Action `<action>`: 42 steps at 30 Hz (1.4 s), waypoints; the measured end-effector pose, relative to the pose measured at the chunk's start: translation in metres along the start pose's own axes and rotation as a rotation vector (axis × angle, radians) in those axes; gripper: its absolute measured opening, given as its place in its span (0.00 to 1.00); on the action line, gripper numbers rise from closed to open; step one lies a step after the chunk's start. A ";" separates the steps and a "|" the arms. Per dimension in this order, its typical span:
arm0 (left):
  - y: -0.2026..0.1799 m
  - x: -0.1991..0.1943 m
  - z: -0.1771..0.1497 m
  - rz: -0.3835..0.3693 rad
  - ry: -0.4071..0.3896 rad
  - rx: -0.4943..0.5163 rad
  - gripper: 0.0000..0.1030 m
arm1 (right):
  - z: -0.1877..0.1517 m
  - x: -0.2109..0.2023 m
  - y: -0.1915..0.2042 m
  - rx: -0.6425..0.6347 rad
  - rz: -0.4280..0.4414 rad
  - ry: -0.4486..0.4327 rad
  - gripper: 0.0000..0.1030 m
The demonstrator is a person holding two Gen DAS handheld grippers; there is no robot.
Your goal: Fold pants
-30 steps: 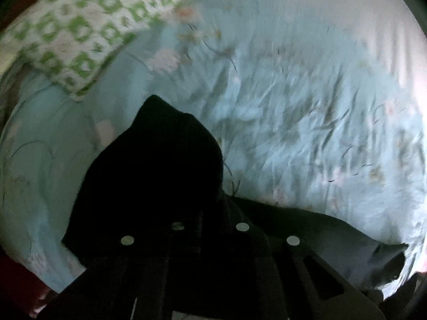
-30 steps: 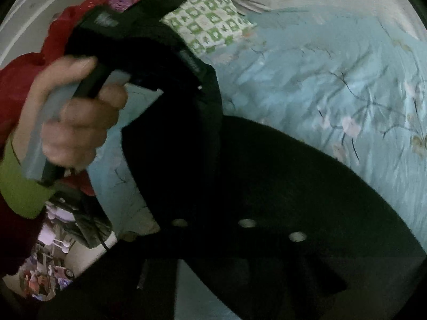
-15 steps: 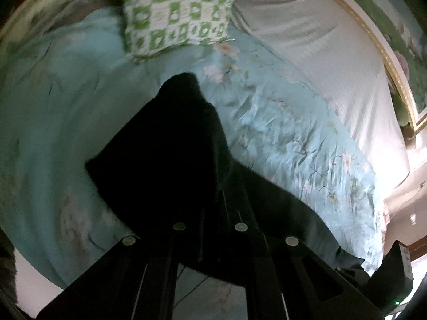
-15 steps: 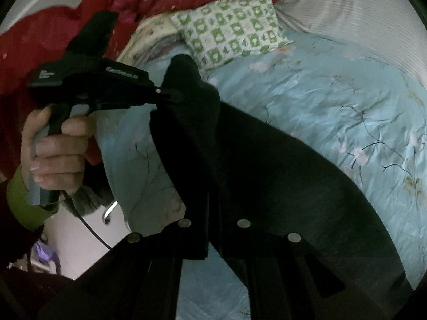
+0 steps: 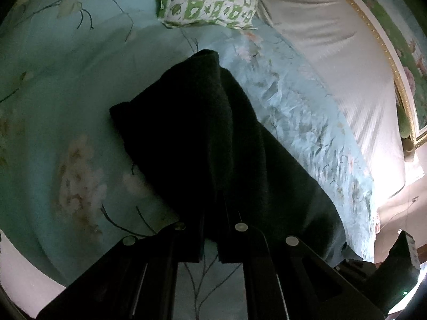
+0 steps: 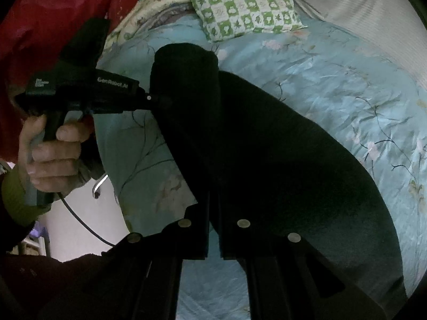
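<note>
Black pants [image 5: 202,133] hang from my left gripper [image 5: 212,213], which is shut on a fold of the cloth, above a light blue floral bedspread [image 5: 66,106]. In the right wrist view the same pants [image 6: 280,154] stretch from my right gripper [image 6: 213,213], shut on the near edge, up to the left gripper [image 6: 148,97], which pinches the far folded corner. A hand [image 6: 53,157] with a green cuff holds the left gripper's handle. The cloth hides both pairs of fingertips.
A green-and-white checked pillow [image 5: 213,0] lies at the head of the bed, also the pillow [image 6: 245,5] in the right view. A red blanket [image 6: 40,13] is bunched at the far left. A white striped sheet [image 5: 333,58] covers the bed's right side. The bed edge [image 6: 114,192] drops off near the hand.
The left gripper has swung away from the right camera and sunk toward the bed, drawing the pants out between the two grippers. The pillow now sits at the top of both views.
</note>
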State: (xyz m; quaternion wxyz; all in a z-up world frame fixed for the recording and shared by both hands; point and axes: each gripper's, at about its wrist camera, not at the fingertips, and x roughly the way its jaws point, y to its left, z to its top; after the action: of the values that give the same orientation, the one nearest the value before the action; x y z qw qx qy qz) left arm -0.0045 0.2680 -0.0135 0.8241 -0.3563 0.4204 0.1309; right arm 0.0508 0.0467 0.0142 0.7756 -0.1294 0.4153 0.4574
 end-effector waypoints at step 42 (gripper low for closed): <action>0.038 0.002 0.039 0.161 0.059 -0.102 0.78 | 0.063 0.025 -0.146 0.408 0.046 -0.036 0.47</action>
State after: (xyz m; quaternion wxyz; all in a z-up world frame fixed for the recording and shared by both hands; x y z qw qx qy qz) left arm -0.0003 0.3221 -0.0179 0.7791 -0.3666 0.4644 0.2074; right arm 0.2093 0.0181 0.0081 0.7825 0.0480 0.4881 0.3835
